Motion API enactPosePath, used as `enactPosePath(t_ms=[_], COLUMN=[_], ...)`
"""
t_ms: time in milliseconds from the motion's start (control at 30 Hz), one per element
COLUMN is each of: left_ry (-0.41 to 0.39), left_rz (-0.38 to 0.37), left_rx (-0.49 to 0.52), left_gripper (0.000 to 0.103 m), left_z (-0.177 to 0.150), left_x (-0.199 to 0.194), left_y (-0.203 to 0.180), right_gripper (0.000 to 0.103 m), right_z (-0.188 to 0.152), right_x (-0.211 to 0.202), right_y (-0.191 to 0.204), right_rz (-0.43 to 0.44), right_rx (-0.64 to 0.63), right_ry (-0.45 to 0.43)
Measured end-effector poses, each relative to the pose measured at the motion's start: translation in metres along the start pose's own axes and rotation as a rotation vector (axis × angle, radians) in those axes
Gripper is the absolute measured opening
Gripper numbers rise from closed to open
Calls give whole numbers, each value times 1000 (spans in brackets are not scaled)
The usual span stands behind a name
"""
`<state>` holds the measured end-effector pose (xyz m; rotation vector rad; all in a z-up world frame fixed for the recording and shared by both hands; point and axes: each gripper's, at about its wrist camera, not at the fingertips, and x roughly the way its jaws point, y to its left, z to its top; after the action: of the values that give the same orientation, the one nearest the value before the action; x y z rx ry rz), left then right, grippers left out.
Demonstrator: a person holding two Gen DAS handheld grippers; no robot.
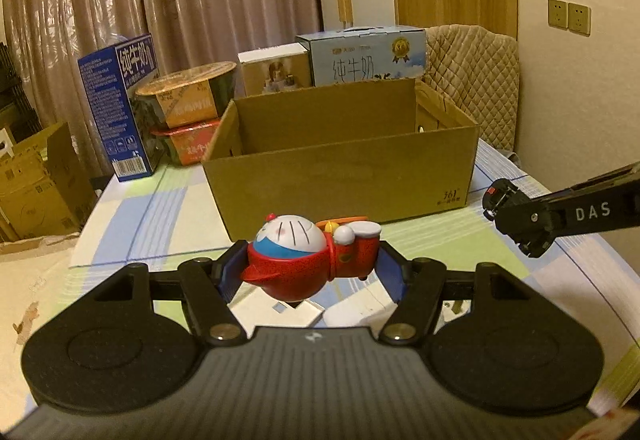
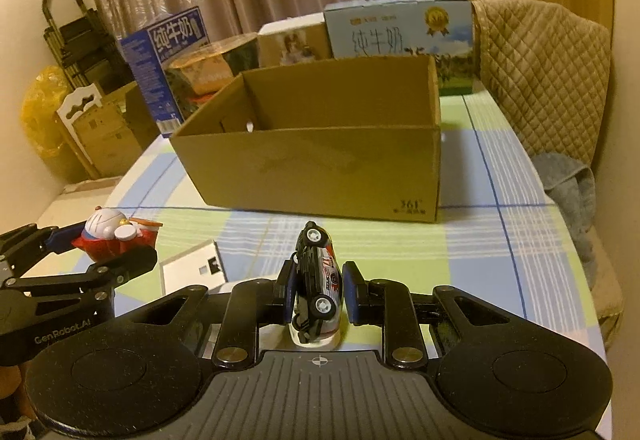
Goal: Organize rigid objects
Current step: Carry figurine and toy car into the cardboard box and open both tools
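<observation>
My left gripper (image 1: pixel 310 266) is shut on a red, white and blue Doraemon figure (image 1: pixel 308 256) and holds it above the table in front of an open cardboard box (image 1: pixel 340 175). In the right wrist view that figure (image 2: pixel 116 236) shows at the left in the left gripper (image 2: pixel 104 248). My right gripper (image 2: pixel 318 290) is shut on a silver and black toy car (image 2: pixel 318 280), turned on its side, wheels to the right. The right gripper (image 1: pixel 508 215) also shows at the right of the left wrist view. The box (image 2: pixel 312 167) stands just ahead.
White flat boxes (image 1: pixel 280 310) lie on the checked tablecloth under the left gripper, one also in the right wrist view (image 2: pixel 192 266). Behind the box stand milk cartons (image 1: pixel 116 103) (image 1: pixel 368 55), stacked noodle bowls (image 1: pixel 188 107) and a padded chair (image 2: pixel 548 79). Cardboard boxes (image 1: pixel 36 191) sit on the floor left.
</observation>
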<state>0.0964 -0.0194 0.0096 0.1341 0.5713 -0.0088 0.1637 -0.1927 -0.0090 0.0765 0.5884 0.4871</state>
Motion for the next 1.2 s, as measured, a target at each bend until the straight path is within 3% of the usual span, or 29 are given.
enactPosePath(t_ms=[233,467,667,933,1200], left_ry=[14,-11,3,97,160], left_rz=[-34,-31,-26,-52,-62], left_rx=[-34,-18,-14,-19,-11], left_gripper=[64,64,64,64,64], left_z=[31,89,134,146,134], left_x=[12,50,103,171,204], left_y=[21,44,56,63,62], right_gripper=[21,21,21,21,21], right_z=[30,104,155,163,153], right_x=[-1,9,52,112,142], right_y=[8,-2,-24,-51,-63], right_rz=[5,-15,-50,-77,-87], right_rx=[-43,-75,-19,39,32], right_ry=[0,-58,-49,28,67])
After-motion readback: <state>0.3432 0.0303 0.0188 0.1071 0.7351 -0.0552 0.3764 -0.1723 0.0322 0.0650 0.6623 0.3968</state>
